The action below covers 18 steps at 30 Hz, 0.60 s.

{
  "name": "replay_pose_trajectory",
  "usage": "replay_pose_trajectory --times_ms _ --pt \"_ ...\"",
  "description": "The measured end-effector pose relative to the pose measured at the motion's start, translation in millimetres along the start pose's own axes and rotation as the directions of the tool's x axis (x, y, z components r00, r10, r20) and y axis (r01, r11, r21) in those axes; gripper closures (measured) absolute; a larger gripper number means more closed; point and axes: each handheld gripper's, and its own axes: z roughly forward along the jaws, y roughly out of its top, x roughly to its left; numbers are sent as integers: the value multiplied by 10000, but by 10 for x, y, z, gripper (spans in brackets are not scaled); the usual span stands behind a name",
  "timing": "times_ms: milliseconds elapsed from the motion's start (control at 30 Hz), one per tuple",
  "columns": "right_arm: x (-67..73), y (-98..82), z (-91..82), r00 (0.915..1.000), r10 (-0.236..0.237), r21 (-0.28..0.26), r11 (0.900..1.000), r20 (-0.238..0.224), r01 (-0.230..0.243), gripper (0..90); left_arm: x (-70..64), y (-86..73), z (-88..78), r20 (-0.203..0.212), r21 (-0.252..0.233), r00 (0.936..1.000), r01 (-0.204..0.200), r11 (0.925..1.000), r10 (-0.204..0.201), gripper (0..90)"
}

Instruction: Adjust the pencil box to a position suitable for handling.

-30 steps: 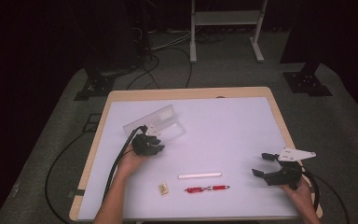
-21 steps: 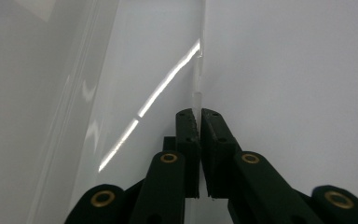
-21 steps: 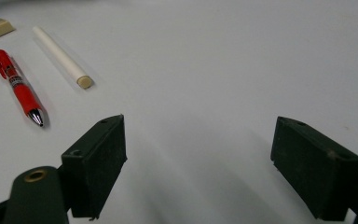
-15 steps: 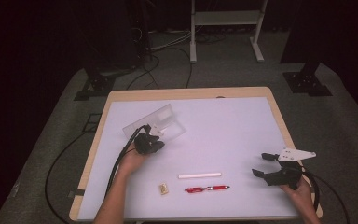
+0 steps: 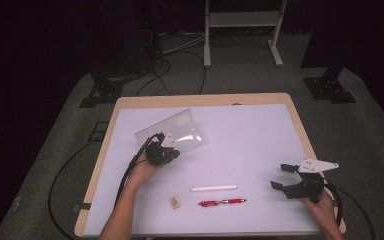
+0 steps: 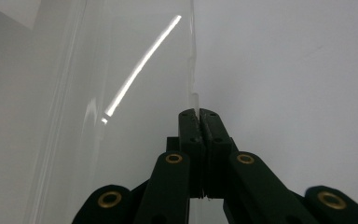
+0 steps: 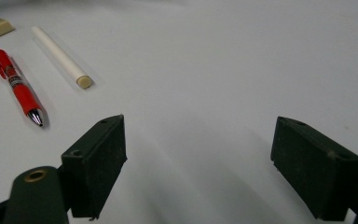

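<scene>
The left gripper [image 6: 200,116] is pinching the edge of the clear plastic case [image 5: 172,131] at the table's left-middle, having just been closing; the right gripper [image 7: 198,163] is gaping wide, holding nothing, near the red pen [image 7: 21,88]. Lifting should be slow, since thin slick plastic is probably prone to slipping.

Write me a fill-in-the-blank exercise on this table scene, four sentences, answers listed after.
1. The left gripper is shut on the edge of a clear plastic ____.
2. The right gripper hovers with its jaws ____.
3. The pen lying on the table is ____ in colour.
4. In the high view, the white stick lies just ____ the pen.

Missing words: case; open; red; above
</scene>
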Motion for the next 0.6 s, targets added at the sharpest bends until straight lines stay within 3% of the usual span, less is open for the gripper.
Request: replay_pose_trajectory --times_ms 333,600 --pt "-3 0 0 10000 52 -2 10000 1 -52 170 -135 107 -16 555 -122 9968 -567 9983 573 892" --pt "-4 0 0 10000 54 0 10000 -9 -54 170 -296 208 -6 1024 -196 9871 -1221 9923 1234 892"
